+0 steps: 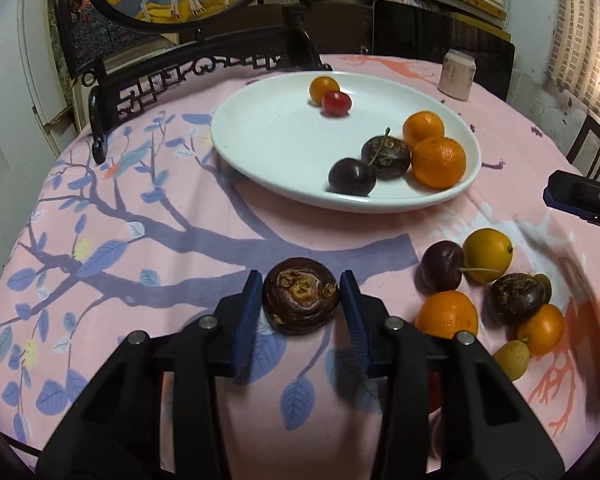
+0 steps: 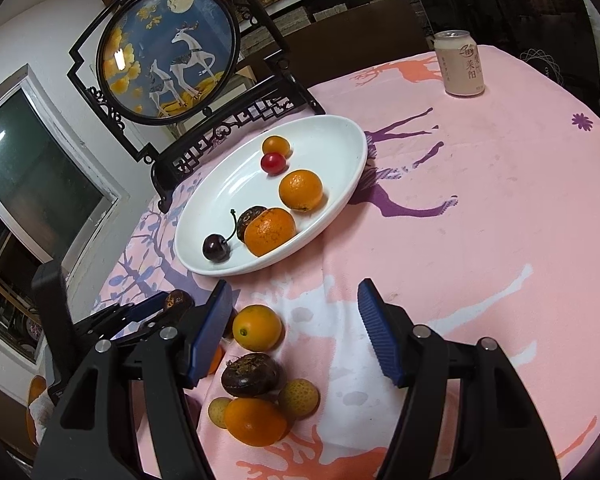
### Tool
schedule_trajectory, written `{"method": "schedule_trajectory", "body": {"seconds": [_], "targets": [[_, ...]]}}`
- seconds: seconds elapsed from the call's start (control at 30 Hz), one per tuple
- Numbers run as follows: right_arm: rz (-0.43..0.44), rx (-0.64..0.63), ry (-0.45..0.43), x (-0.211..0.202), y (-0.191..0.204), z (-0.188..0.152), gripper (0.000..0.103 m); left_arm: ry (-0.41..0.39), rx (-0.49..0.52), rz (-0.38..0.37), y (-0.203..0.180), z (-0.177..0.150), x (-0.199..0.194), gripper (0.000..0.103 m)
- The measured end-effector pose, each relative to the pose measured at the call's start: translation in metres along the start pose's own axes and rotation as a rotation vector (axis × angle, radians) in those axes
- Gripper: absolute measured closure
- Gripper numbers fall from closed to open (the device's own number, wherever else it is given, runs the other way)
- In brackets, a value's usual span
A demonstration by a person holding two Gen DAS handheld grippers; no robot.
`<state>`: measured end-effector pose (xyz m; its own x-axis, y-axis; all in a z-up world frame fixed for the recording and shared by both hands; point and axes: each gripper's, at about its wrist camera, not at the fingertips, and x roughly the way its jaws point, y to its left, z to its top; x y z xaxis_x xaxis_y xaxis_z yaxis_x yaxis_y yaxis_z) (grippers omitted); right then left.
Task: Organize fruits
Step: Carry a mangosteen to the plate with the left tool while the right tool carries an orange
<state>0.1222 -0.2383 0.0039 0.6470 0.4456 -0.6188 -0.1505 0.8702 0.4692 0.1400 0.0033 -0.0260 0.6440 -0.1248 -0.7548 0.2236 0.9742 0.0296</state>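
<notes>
Left wrist view: my left gripper [image 1: 300, 300] had clamped onto a water chestnut [image 1: 300, 301] lying on the tablecloth [image 1: 140, 220], short of the white plate [image 1: 260, 152]. I judged its rounded skin might slip from the pads. Right wrist view: my right gripper [image 2: 296, 328] stood apart, empty, above loose fruit [image 2: 257, 328].

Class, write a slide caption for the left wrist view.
Left gripper closes on a water chestnut near the white plate.
</notes>
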Motion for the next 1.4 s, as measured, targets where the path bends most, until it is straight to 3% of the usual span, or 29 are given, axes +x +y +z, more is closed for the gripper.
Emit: {"method": "schedule_trajectory", "body": {"seconds": [0.13,0.43,0.83,0.93,1.17,1.4], "targets": [[0.017,-0.009,0.016,0.003,0.003,-0.001,0.037,0.039,0.003,-0.008,0.002,-0.001,0.006,0.062],[0.081,-0.051,0.103,0.026,0.023,-0.011,0.038,0.034,0.002,-0.002,0.001,-0.001,0.004,0.063],[0.082,-0.024,0.192,0.055,0.018,-0.020,0.067,0.028,-0.003,-0.008,0.000,-0.002,0.006,0.063],[0.073,-0.023,0.174,0.049,0.017,-0.020,0.067,0.009,-0.002,-0.021,0.000,-0.002,0.001,0.063],[0.092,0.002,0.031,0.007,0.008,-0.005,0.067,-0.085,-0.035,-0.023,0.006,0.002,-0.029,0.064],[0.046,0.005,-0.069,-0.012,0.003,0.018,0.067,-0.128,-0.060,-0.009,0.007,0.039,-0.039,0.064]]}}
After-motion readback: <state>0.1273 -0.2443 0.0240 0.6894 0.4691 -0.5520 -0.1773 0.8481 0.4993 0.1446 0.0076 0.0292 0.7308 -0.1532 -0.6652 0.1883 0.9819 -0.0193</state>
